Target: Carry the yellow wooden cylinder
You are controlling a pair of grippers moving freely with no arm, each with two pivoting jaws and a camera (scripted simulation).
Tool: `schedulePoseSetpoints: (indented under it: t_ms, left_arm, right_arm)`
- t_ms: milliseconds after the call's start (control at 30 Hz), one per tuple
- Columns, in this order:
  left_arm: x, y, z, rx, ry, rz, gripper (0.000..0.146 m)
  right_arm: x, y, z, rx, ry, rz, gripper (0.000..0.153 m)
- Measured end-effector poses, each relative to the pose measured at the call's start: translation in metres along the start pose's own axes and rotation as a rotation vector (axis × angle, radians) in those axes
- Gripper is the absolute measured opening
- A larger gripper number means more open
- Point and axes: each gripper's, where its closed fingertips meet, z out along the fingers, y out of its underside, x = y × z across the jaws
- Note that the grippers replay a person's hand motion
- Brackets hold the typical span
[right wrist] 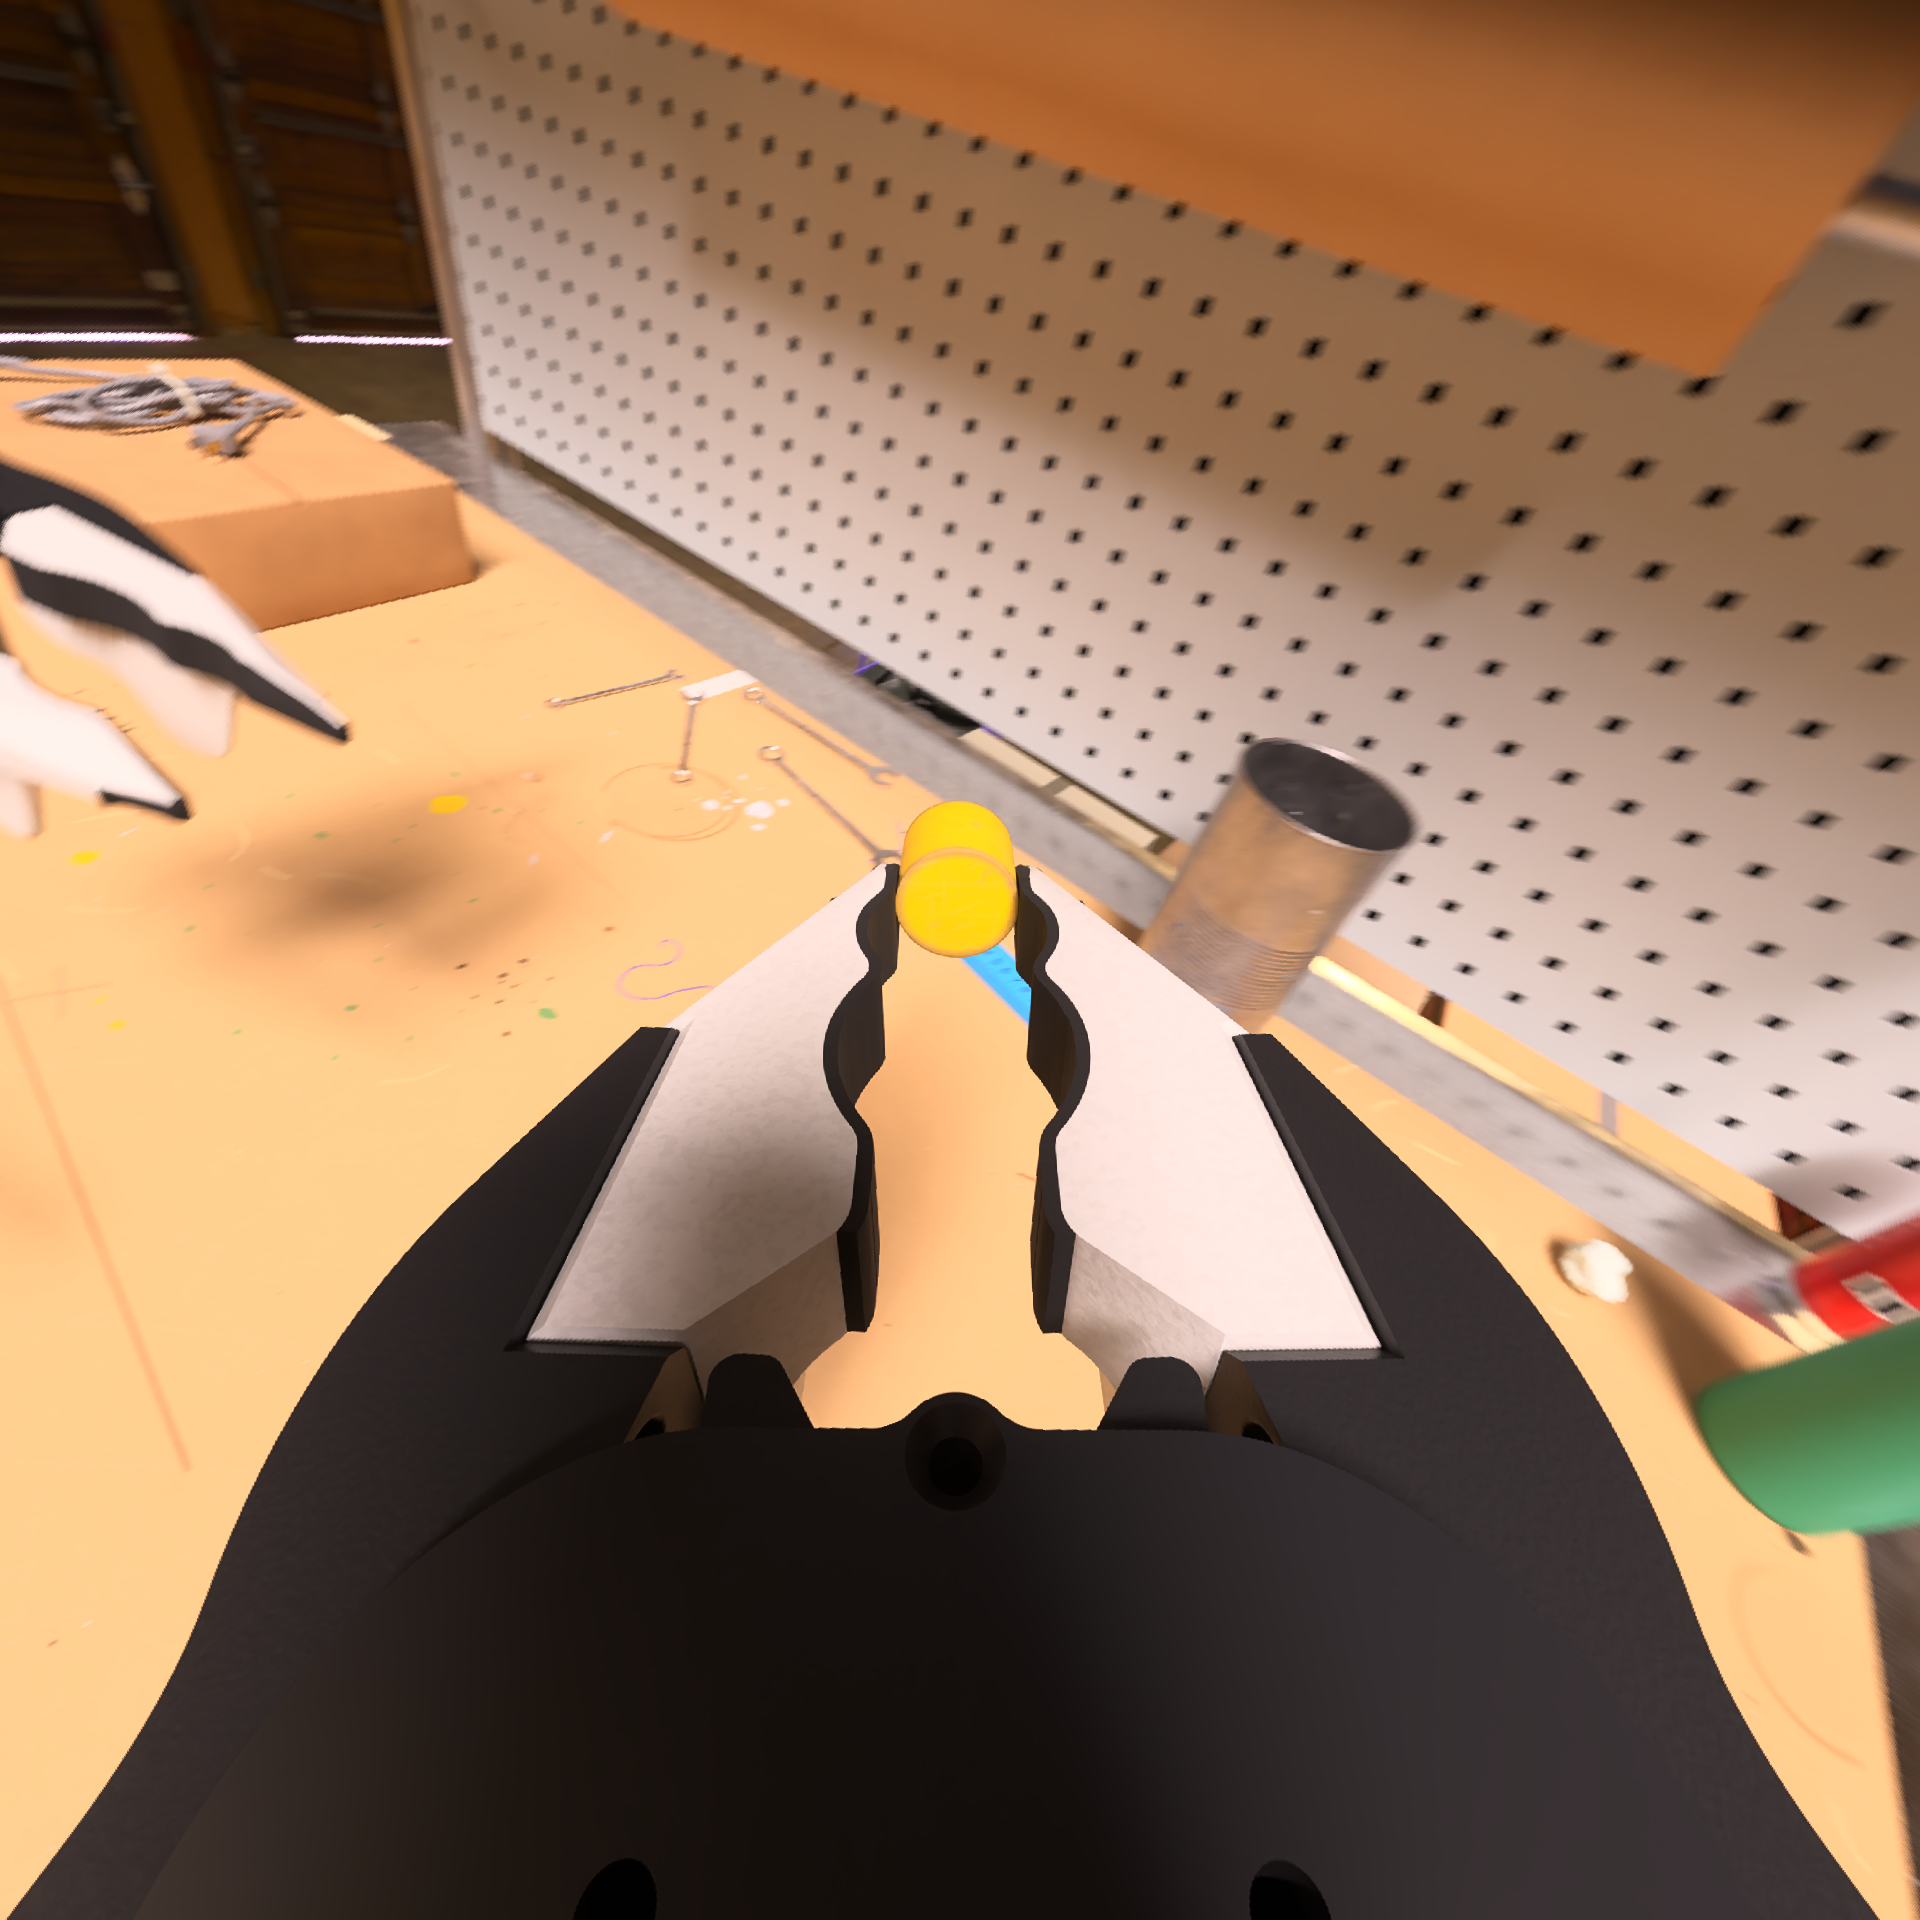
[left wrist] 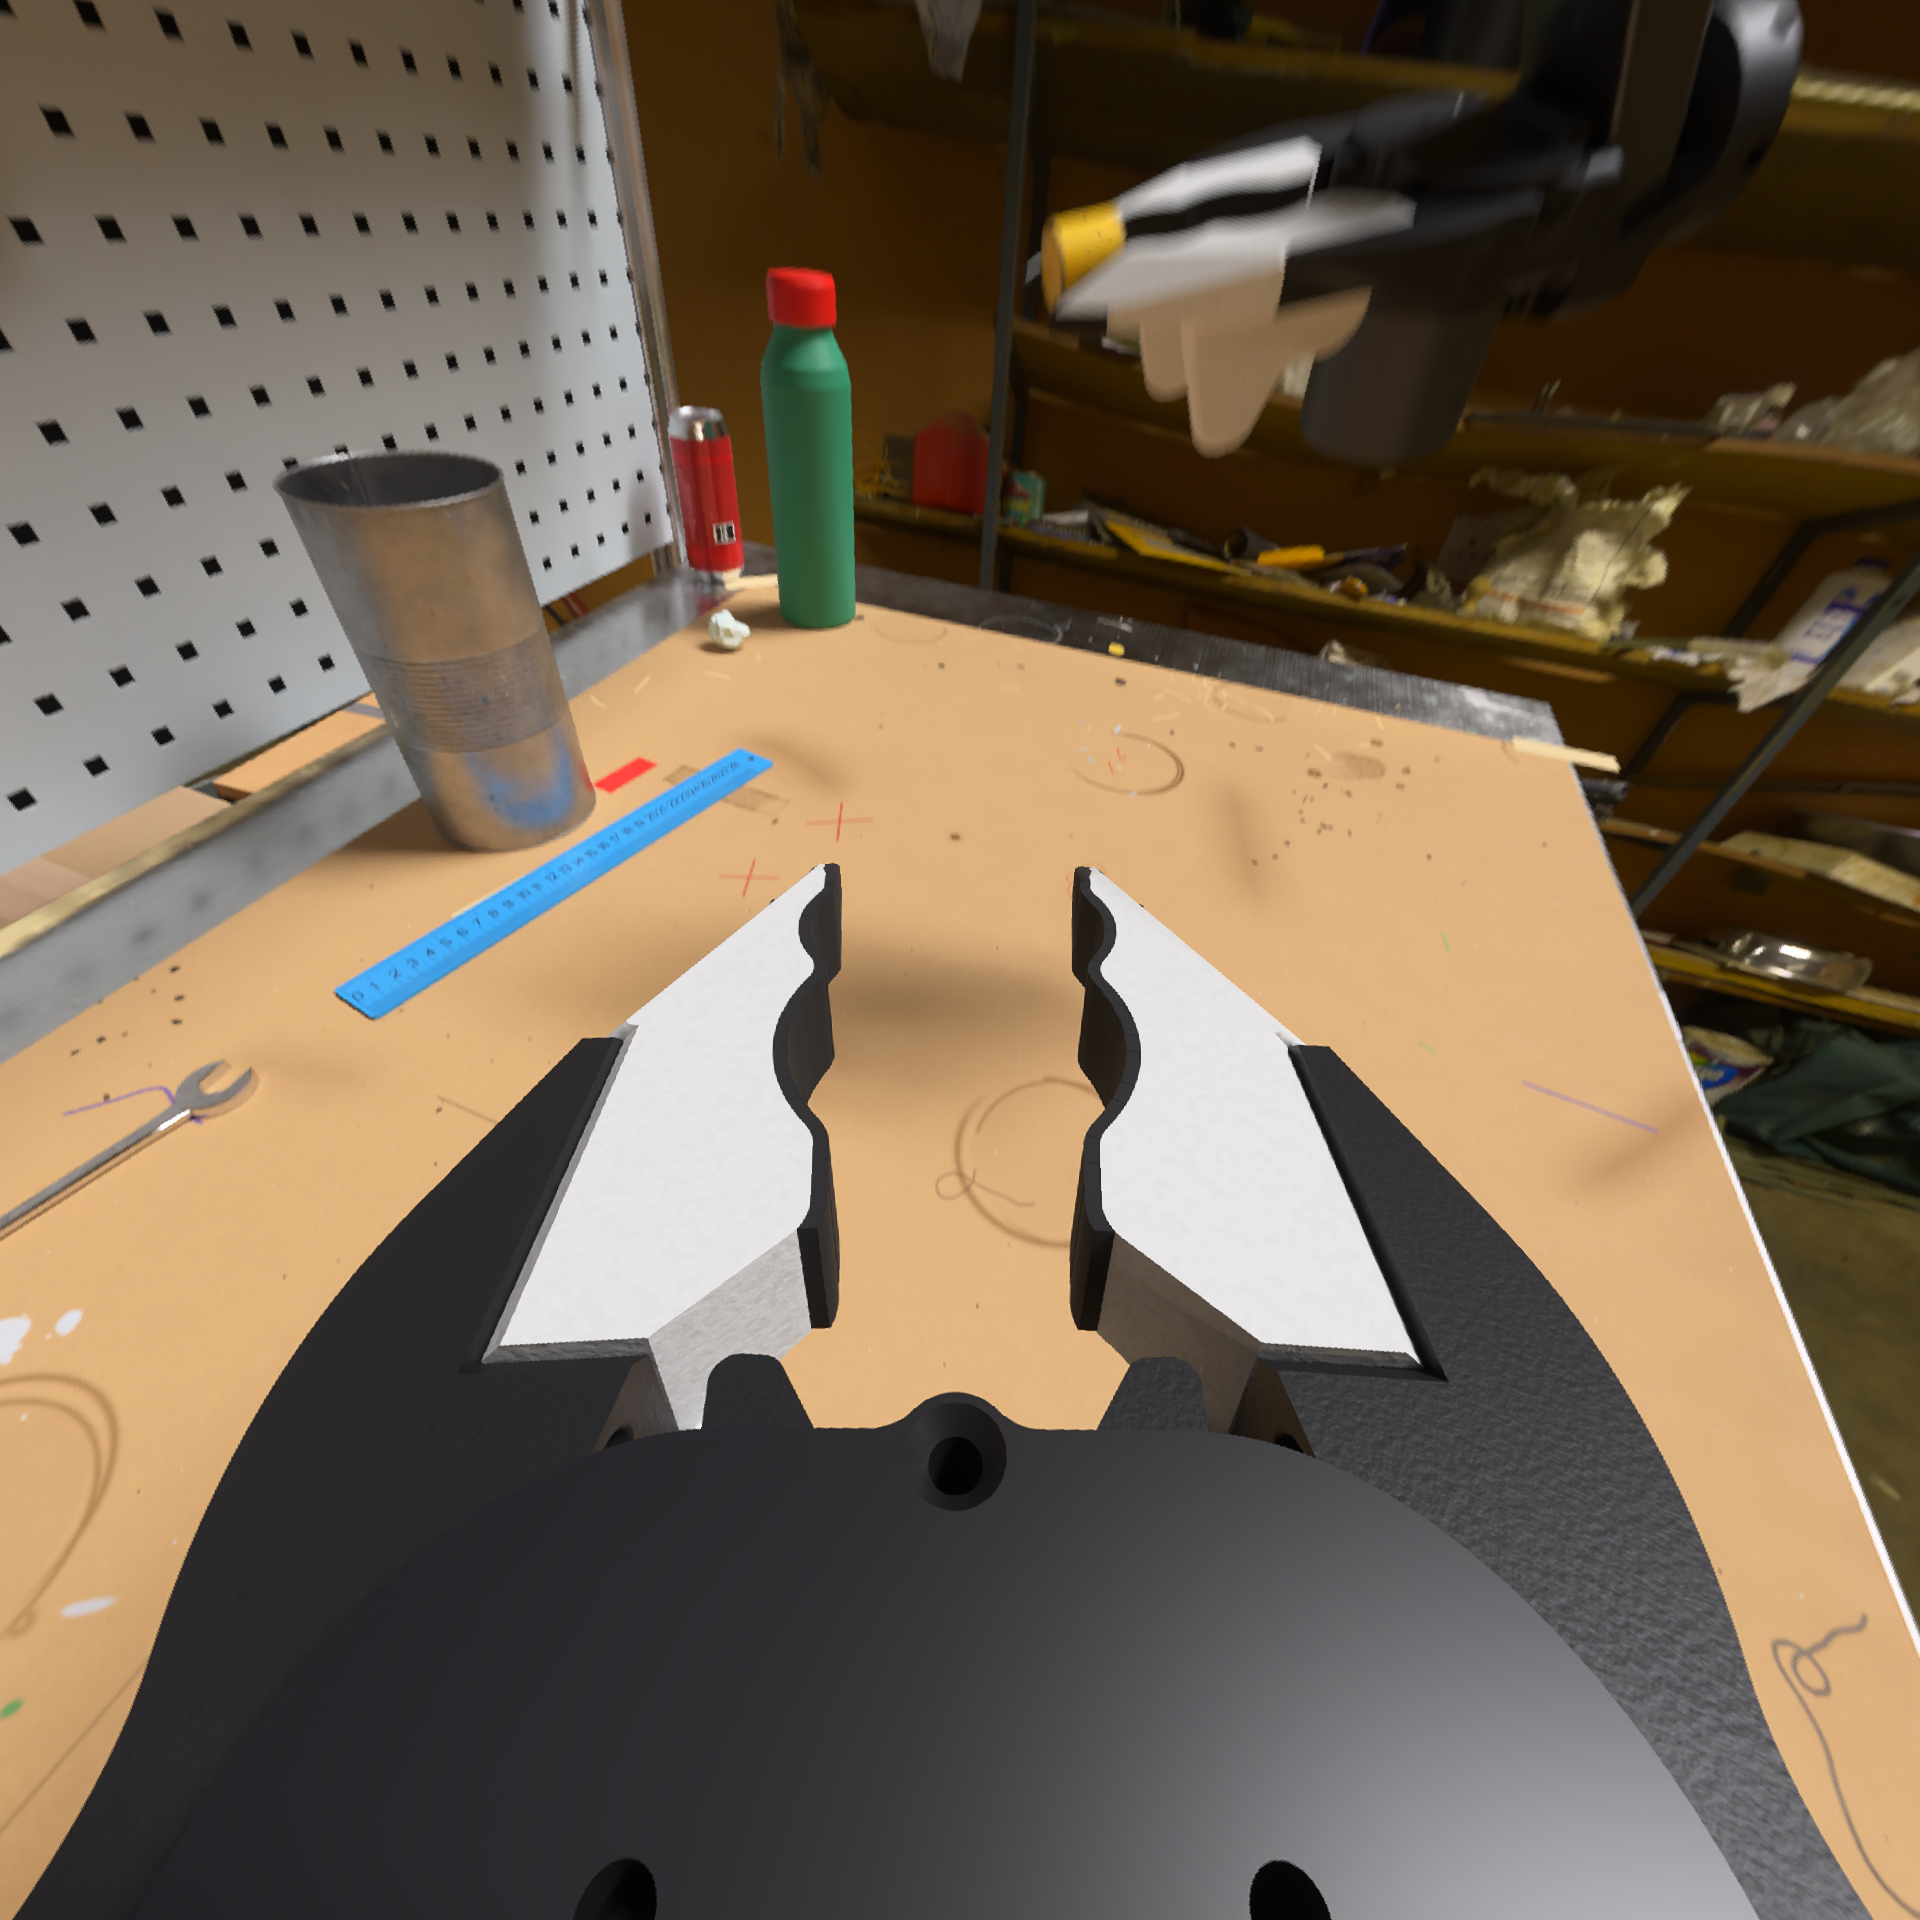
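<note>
Right claw [right wrist: 956, 883] grips the cylinder [right wrist: 956, 883] at its very tips, high above the surface [right wrist: 312, 1143]. Wood: light, stiff, smooth, so slip-prone; a deeper mid-body hold looks safer. Left claw [left wrist: 956, 883] released, empty.

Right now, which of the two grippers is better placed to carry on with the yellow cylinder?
The right gripper: its fingertips already clamp the yellow wooden cylinder, lifted above the workbench. The left gripper is open and empty, low over the bench, with the cylinder high and off to its right.
</note>
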Motion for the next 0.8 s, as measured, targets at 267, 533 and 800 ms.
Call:
schedulePoseSetpoints:
  t_ms: [267, 533, 800]
  left_arm:
    - [0.016, 0.034, 0.014, -0.108, -0.002, 0.043, 0.044]
    - [0.021, 0.050, 0.028, -0.142, 0.020, 0.018, 0.043]
    - [0.024, 0.061, 0.035, -0.172, 0.027, 0.009, 0.042]
  right_arm:
    - [0.089, 0.042, -0.036, -0.067, 0.194, 0.074, 0.021]
    - [0.108, 0.187, -0.027, -0.316, 0.219, 0.278, 0.021]
    - [0.100, 0.239, -0.025, -0.602, 0.183, 0.223, 0.021]
